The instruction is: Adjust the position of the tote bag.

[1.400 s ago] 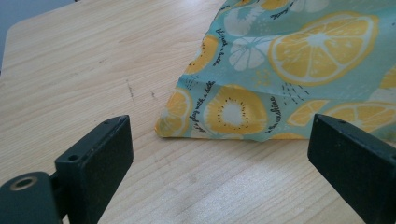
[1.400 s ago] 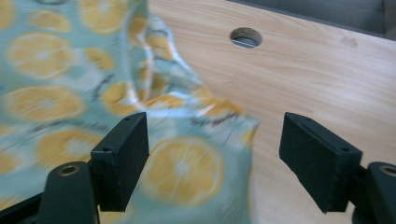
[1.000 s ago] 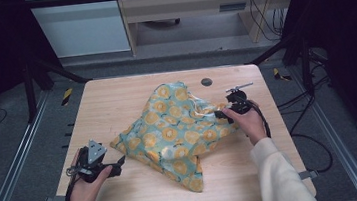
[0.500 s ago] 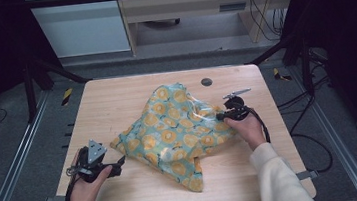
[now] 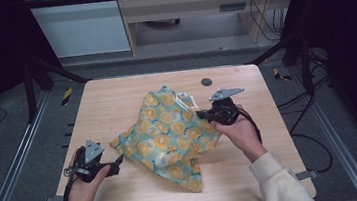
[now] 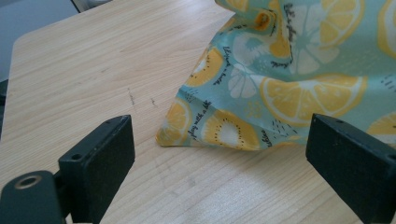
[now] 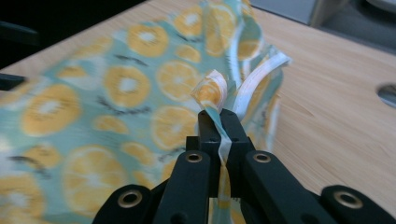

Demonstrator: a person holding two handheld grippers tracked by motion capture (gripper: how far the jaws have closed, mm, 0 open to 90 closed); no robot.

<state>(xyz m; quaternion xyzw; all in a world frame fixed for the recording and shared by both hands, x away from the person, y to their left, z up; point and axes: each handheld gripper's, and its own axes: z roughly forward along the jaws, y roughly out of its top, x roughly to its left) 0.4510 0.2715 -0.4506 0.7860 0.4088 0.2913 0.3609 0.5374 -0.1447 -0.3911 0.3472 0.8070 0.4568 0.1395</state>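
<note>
1. Right gripper view: the right gripper (image 7: 219, 122) has its fingers clamped on a fold of the lemon-print cloth (image 7: 116, 107), just closed.
2. Left gripper (image 6: 219, 154) fingers stand apart, the cloth's corner between them on the tabletop (image 6: 93, 70), untouched.

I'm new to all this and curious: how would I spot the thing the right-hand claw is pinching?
Start at the wooden table and find the crumpled cloth at its middle, teal with yellow citrus slices. At its right edge the right claw is shut on a narrow fold of it. Nothing else on the table is patterned.
</note>
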